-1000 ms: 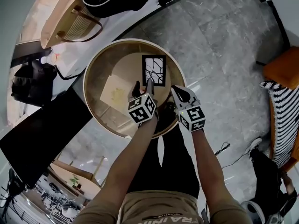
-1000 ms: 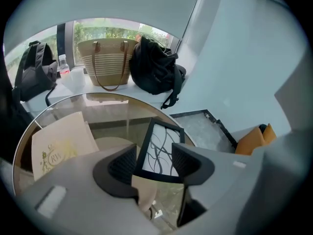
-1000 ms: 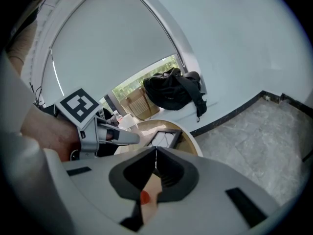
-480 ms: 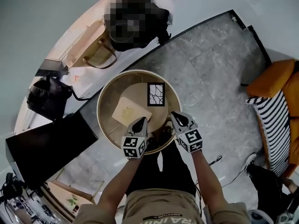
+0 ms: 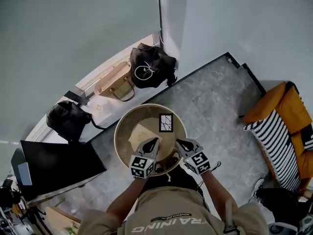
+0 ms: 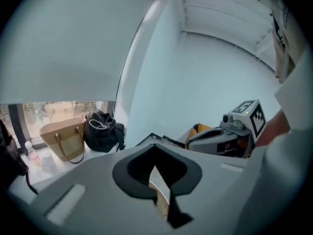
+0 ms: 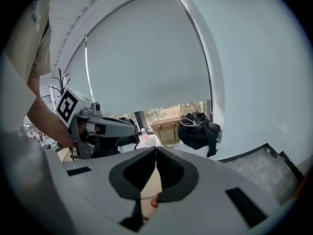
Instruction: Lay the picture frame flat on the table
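Observation:
The picture frame [image 5: 166,123], black-edged with a black-and-white branch print, lies flat on the far right part of the round wooden table [image 5: 120,131]. A beige sheet [image 5: 142,132] lies to its left. My left gripper [image 5: 155,140] is held high above the table's near edge, jaws shut with nothing between them [image 6: 155,147]. Beside it, my right gripper [image 5: 178,142] is also raised clear of the table, its jaws meeting and empty [image 7: 156,150]. Neither gripper touches the frame.
A black bag [image 5: 151,65] and a tan handbag [image 5: 115,85] sit on the ledge by the wall, with another black bag [image 5: 68,119] further left. A black panel [image 5: 58,163] lies left of the table. An orange chair with a striped cushion [image 5: 279,126] stands at the right.
Both grippers have lifted well up and back from the table towards the person. The left jaws, open beside the frame a second ago, are shut. The frame has stayed flat.

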A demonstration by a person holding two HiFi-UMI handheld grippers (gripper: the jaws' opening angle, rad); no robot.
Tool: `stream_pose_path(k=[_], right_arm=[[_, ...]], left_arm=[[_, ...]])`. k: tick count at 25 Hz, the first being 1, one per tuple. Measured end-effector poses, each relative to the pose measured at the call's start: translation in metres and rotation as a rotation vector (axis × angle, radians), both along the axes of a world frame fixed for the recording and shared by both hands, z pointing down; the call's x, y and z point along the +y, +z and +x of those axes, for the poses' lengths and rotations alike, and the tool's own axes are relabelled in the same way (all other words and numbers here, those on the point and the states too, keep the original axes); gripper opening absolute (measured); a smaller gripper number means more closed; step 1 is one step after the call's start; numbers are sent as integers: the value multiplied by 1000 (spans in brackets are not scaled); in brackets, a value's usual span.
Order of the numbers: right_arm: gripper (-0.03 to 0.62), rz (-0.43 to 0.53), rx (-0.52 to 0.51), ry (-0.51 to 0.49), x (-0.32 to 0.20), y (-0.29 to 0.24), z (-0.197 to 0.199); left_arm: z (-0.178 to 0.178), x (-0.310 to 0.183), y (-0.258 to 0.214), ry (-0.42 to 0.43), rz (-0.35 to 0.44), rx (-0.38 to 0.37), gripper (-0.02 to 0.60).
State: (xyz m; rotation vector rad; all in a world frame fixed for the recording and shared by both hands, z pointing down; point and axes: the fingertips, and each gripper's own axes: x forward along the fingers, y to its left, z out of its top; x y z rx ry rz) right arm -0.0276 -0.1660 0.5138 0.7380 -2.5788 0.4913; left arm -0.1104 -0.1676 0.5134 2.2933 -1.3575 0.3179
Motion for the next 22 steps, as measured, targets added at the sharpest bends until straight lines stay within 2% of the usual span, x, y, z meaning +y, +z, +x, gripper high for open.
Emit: stream_pose_path(k=[4, 8, 14, 18, 22], right_arm=[[8, 22, -93, 38, 8, -54, -17], [8, 148, -115, 36, 8, -110, -33], [8, 300, -158, 92, -7, -191, -36], [8, 352, -182, 115, -10, -210, -40], [8, 377, -167, 118, -3, -217, -49]], left_arm=[[-12, 3, -62, -36, 115, 10, 6], [-22, 5, -107, -39, 181, 27, 6], [-41, -4, -171, -43, 294, 1, 6], [-56, -8, -201, -44, 364, -35, 6], [-68, -10, -213, -45, 391, -47, 6]])
